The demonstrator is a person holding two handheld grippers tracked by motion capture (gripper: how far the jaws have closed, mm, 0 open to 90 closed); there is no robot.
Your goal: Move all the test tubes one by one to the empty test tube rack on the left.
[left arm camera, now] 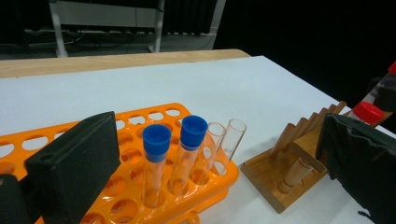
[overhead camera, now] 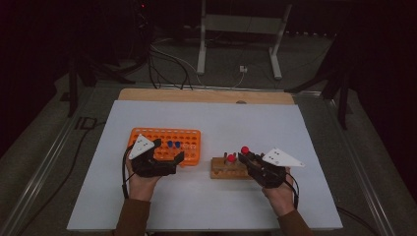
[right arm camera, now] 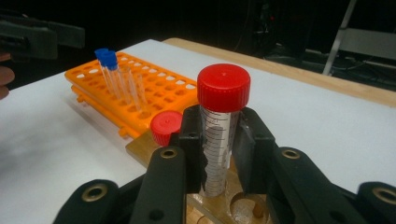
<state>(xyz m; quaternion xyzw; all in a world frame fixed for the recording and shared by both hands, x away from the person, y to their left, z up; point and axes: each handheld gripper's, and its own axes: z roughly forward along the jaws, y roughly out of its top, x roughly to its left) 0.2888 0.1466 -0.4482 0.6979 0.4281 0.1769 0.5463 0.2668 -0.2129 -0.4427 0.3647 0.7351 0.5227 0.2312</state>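
Right hand-held gripper [right arm camera: 219,154] clenched on upright red-capped tube [right arm camera: 222,121], long axis vertical, directly above wooden stand [overhead camera: 228,168]; left hand-held gripper [overhead camera: 167,152] released beside orange rack [overhead camera: 189,140].

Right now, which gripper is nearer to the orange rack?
Left. The left gripper hovers open at the orange rack, while the right gripper grips a red-capped tube over the wooden stand.

An orange rack [overhead camera: 184,147] sits left of centre on the white table [overhead camera: 275,123], holding two blue-capped tubes [left arm camera: 156,161] and two open tubes [left arm camera: 232,137]. A metal stand [overhead camera: 238,37] stands on the floor beyond the far edge.
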